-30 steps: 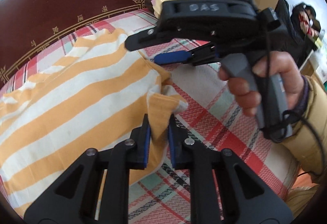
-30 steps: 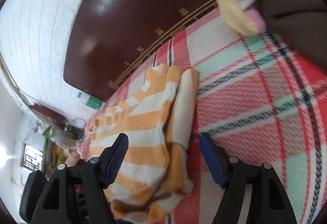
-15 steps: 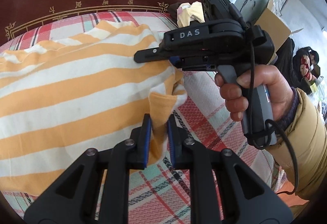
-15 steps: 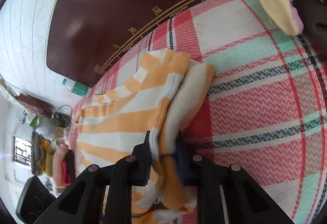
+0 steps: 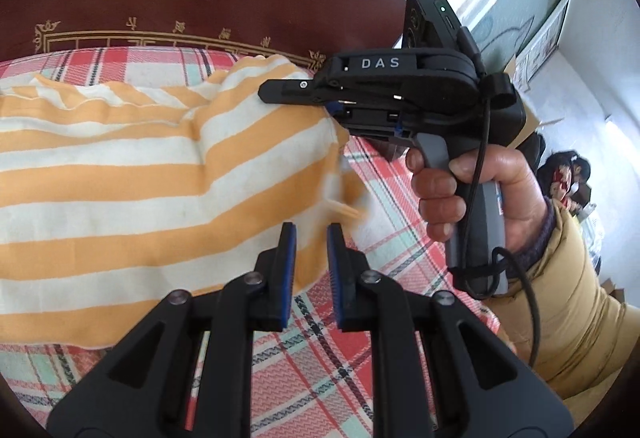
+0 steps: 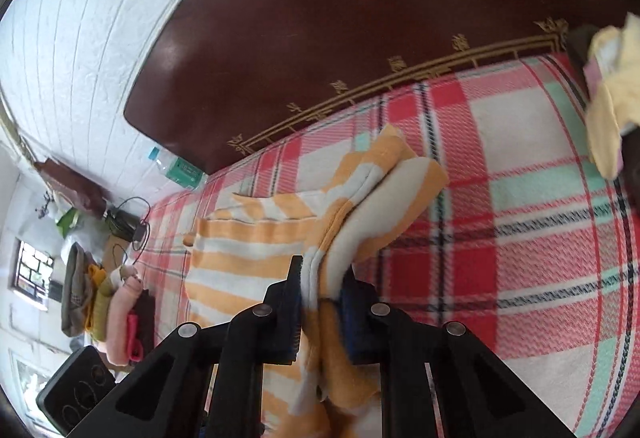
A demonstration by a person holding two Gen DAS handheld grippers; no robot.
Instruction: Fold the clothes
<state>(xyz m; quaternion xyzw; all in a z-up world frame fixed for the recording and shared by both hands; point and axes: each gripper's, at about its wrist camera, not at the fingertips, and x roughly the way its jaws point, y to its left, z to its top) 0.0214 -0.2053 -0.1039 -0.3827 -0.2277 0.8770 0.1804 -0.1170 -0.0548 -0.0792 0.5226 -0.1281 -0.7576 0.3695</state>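
Since a second ago, the right gripper [image 6: 320, 286] has gone from wide open around the striped garment [image 5: 132, 174] to clamping its bunched edge, and its jaws are closing with the cloth thick between the blue pads [image 6: 297, 302]; both views are now showing the fabric raised off the bed [image 6: 520, 206] where it lay flatter before. At the lower centre of the left wrist view, the left gripper [image 5: 311, 238] is standing nearly closed, pinching the garment's orange-and-white hem. Across the left half of that frame the garment is stretching wide, over the red, white and mint plaid bedcover. At the right of that frame a hand [image 5: 476, 190] in a tan sleeve is squeezing the right gripper's handle. Along the top of both views the dark brown headboard [image 6: 360, 18] is showing its gold trim. A pale yellow cloth [image 6: 612, 98] is lying at the right edge of the right wrist view
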